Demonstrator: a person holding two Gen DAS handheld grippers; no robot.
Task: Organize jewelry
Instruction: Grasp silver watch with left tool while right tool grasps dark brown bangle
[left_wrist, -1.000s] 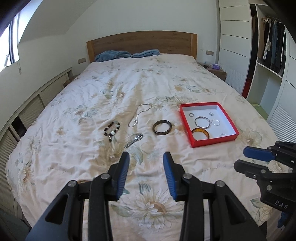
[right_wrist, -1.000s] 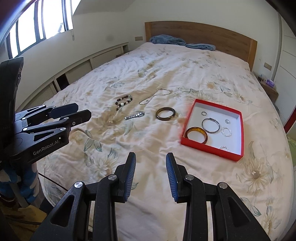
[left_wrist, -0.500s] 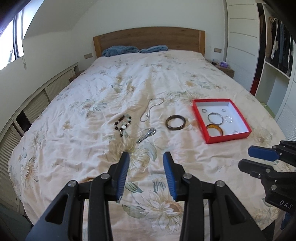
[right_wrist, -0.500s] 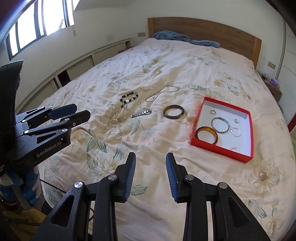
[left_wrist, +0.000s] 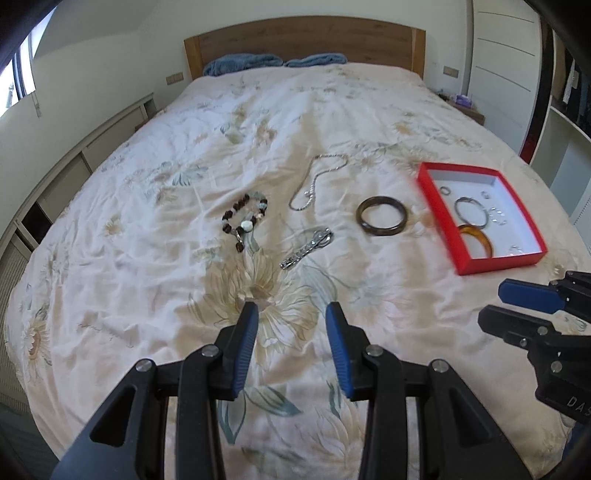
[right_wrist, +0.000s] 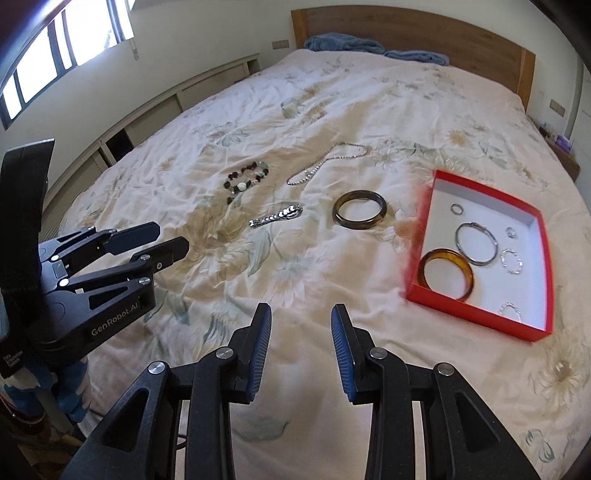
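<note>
The left gripper (left_wrist: 289, 314) tilts steeply down and forward, its two blue-padded fingers (left_wrist: 245, 343) parted with only empty space between them. From its own camera the black finger frames fan out toward six o'clock. The right gripper (right_wrist: 301, 317) holds the same downward tilt, its jaws likewise apart and gripping nothing. Each tool shows in the other's view: the right one enters the left wrist view at about four o'clock, the left one sits at nine o'clock in the right wrist view.
</note>
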